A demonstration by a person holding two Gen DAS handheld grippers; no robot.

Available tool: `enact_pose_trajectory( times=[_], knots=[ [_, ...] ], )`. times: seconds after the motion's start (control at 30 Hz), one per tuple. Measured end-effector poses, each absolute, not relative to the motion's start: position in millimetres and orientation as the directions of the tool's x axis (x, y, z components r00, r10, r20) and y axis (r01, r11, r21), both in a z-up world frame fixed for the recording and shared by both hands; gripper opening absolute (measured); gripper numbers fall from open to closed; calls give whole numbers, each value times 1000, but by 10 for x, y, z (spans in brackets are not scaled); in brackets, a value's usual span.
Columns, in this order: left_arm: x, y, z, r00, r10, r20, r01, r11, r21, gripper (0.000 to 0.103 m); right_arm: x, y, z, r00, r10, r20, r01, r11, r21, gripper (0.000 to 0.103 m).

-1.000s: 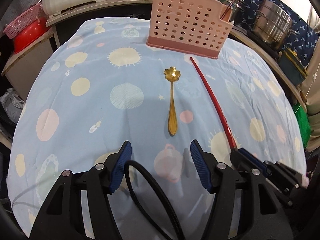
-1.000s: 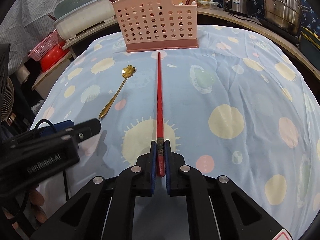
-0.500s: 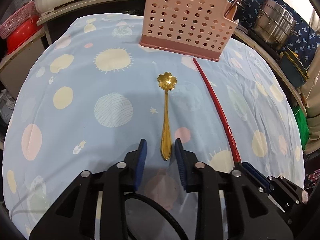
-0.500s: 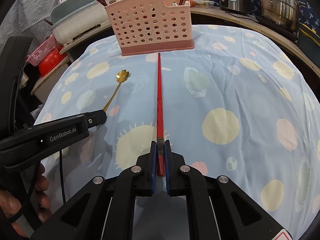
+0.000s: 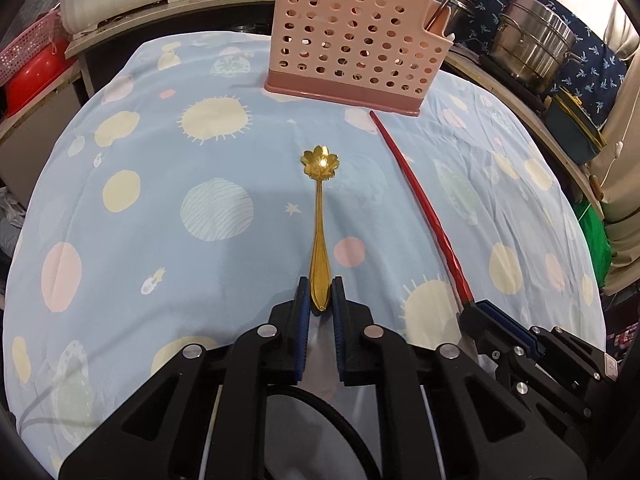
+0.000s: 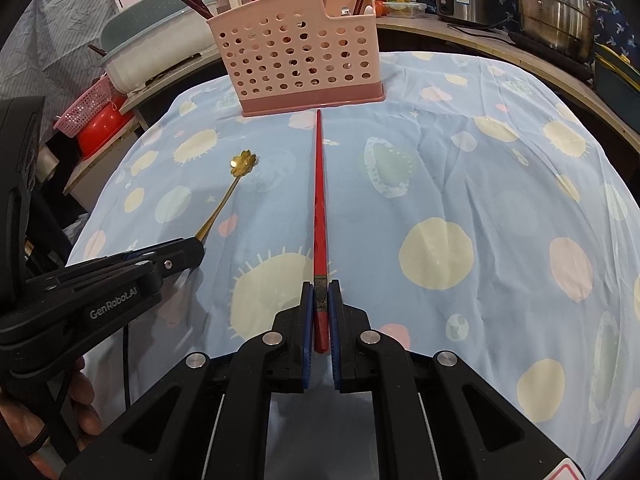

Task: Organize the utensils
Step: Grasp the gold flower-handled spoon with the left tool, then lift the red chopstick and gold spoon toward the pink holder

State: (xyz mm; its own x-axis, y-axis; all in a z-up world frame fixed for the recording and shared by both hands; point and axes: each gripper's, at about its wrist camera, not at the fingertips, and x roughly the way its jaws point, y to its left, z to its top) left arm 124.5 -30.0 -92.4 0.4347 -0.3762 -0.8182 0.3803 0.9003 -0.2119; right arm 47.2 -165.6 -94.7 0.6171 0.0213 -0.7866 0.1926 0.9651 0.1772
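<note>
A gold spoon (image 5: pixel 319 240) with a flower-shaped bowl lies on the blue spotted cloth (image 5: pixel 160 208), handle toward me. My left gripper (image 5: pixel 320 300) is closing its jaws on the end of that handle, and the blue pads touch it on both sides. In the right wrist view the spoon (image 6: pixel 224 204) runs into the left gripper (image 6: pixel 196 250). My right gripper (image 6: pixel 321 300) is shut on the thick end of a red chopstick (image 6: pixel 320 200), whose tip rests near the pink perforated utensil holder (image 6: pixel 296 56). The holder (image 5: pixel 352 52) stands upright at the cloth's far edge.
Several chopsticks stand in the holder. Behind the table are steel pots (image 6: pixel 556 4), a rice cooker (image 6: pixel 464 0), a white and green tub (image 6: pixel 148 48) and a pink basket over a red basin (image 6: pixel 100 124). A person's hand (image 6: pixel 80 404) grips the left gripper.
The left gripper moved forward up to the spoon and its jaws narrowed from wide apart to around the handle's end. The right gripper kept still, holding the chopstick.
</note>
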Motion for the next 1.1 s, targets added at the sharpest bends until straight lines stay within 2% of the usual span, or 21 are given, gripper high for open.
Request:
enact_pose_trajectory(
  times=[0.7, 0.8, 1.1],
  knots=[
    [1139, -89, -305, 520, -419, -744, 401, 889, -220, 9, 369, -1673, -456, 701, 20, -713, 177, 963, 201, 7],
    [1159, -94, -200, 535, -428, -728, 405, 887, -224, 2, 375, -1710, -345, 716, 18, -698, 180, 961, 209, 7],
    [1232, -120, 19, 564, -443, -697, 413, 882, -226, 1, 386, -1816, -88, 752, 10, -660, 186, 956, 227, 7]
  ],
)
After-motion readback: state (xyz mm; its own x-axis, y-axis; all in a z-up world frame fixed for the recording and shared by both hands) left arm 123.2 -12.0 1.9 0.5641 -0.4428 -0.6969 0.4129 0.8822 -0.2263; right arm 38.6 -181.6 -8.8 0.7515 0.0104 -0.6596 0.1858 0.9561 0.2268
